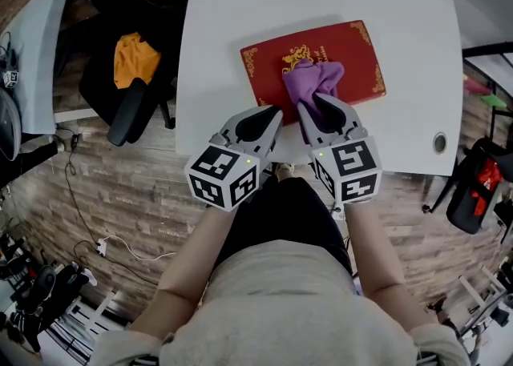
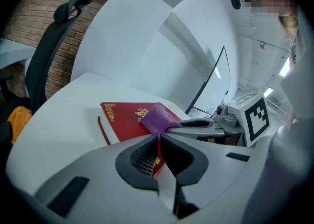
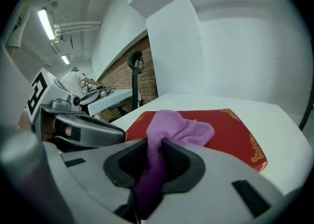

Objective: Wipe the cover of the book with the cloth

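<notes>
White table (image 1: 240,36) filled the space ahead of both tools, with brick-patterned floor below and a black chair (image 1: 128,76) well off to the left of the left tongs (image 1: 271,112).

A red book (image 1: 353,52) lay flat directly in front of both pairs of tongs, its long side running crosswise to them, from left to right, with the right end angled slightly nearer the far edge. The right tongs (image 1: 318,102) were clamped on a purple cloth (image 1: 309,80). One fold ran back between the jaws, and the rest was bunched just beyond their tips on the near middle of the cover.

The left tongs were closed with nothing between them. Their tips sat at the book's near left corner, just beside the right pair. Whether they pressed on the cover could not be told.

Most of the cover stretched away beyond and to the right of the cloth, so the right hand looked best placed to wipe, probably by sweeping side to side along the book's length. The left tongs were close enough to steady the near corner if the book slid.
</notes>
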Demonstrator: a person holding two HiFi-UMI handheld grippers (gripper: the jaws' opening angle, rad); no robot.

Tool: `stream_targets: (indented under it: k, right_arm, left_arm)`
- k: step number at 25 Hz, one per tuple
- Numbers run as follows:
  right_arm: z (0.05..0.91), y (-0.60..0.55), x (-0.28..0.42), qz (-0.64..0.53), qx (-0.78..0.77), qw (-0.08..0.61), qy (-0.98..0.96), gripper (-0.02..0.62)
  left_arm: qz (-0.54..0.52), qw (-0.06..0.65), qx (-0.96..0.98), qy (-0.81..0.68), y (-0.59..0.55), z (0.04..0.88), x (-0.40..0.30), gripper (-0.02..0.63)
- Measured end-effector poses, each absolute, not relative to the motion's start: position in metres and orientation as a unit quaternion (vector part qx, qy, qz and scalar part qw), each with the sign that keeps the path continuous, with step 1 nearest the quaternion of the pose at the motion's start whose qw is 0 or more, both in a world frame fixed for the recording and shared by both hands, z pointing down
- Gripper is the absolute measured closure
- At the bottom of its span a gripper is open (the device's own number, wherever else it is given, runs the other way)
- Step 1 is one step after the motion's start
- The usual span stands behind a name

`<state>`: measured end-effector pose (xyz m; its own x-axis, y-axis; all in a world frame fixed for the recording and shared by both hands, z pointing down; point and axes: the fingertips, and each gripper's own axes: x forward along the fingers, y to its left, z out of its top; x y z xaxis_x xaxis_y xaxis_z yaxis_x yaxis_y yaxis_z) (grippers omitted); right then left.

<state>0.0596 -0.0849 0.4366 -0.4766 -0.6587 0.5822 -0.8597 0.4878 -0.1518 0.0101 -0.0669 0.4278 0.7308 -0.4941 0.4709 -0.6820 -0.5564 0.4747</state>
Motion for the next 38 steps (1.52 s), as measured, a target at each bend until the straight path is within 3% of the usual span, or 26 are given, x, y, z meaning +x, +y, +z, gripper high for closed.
stream_targets:
  k: [38]
  right_arm:
    - [0.438,-0.103,0.172,0.233,0.524,0.218,-0.79,0.508]
  left_arm:
    - [0.155,0.304,0.894,-0.291,-0.094,0.401,0.109,0.575]
